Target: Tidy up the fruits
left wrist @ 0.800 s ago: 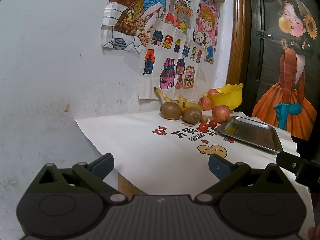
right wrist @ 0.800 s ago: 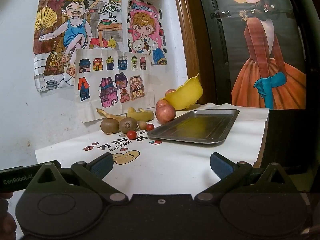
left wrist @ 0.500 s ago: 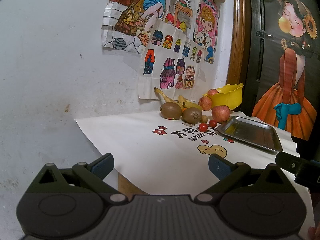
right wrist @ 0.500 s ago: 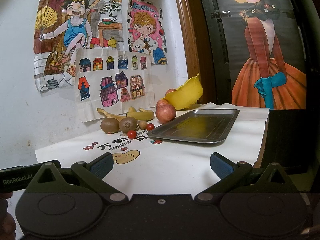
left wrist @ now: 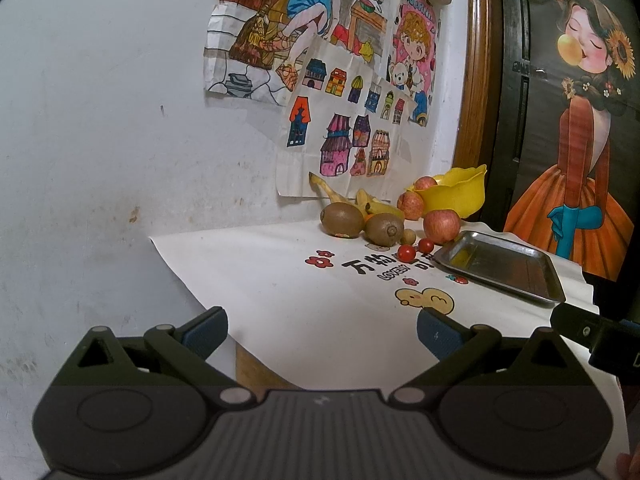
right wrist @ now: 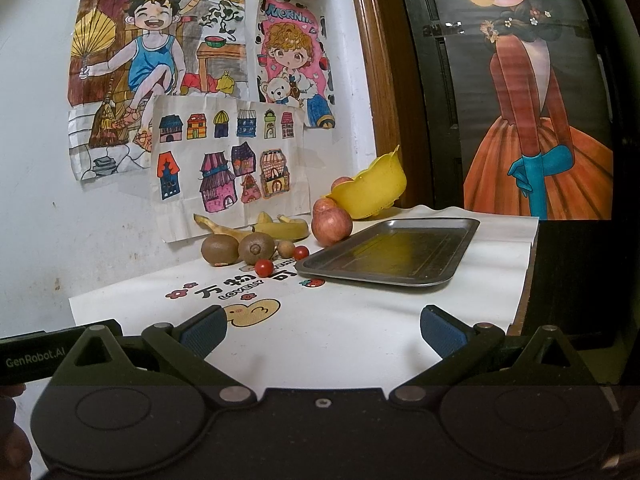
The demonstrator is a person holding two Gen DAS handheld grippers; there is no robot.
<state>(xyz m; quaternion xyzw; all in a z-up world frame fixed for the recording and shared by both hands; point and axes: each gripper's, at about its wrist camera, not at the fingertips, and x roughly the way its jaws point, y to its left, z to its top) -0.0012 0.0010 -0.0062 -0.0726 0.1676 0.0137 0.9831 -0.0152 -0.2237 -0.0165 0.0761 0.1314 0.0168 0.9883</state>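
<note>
Fruit lies at the back of a white printed mat: two kiwis (right wrist: pixel 236 249) (left wrist: pixel 344 220), bananas (right wrist: pixel 280 229) (left wrist: pixel 376 208), red apples (right wrist: pixel 331 225) (left wrist: pixel 441 226), two cherry tomatoes (right wrist: pixel 264 267) (left wrist: pixel 406 253) and a small brown fruit (right wrist: pixel 285 249). A tilted yellow bowl (right wrist: pixel 372 192) (left wrist: pixel 456 194) holds another apple. An empty steel tray (right wrist: pixel 392 251) (left wrist: pixel 500 266) lies to the right of the fruit. My left gripper (left wrist: pixel 322 330) and right gripper (right wrist: pixel 322 328) both stand open and empty, well short of the fruit, over the mat's near part.
A wall with children's drawings (right wrist: pixel 192 80) backs the table. A dark door with a painted figure (right wrist: pixel 536 120) stands on the right. The wooden table edge (left wrist: pixel 256 368) shows under the mat at the near left. The right gripper's body (left wrist: pixel 600 340) shows in the left wrist view.
</note>
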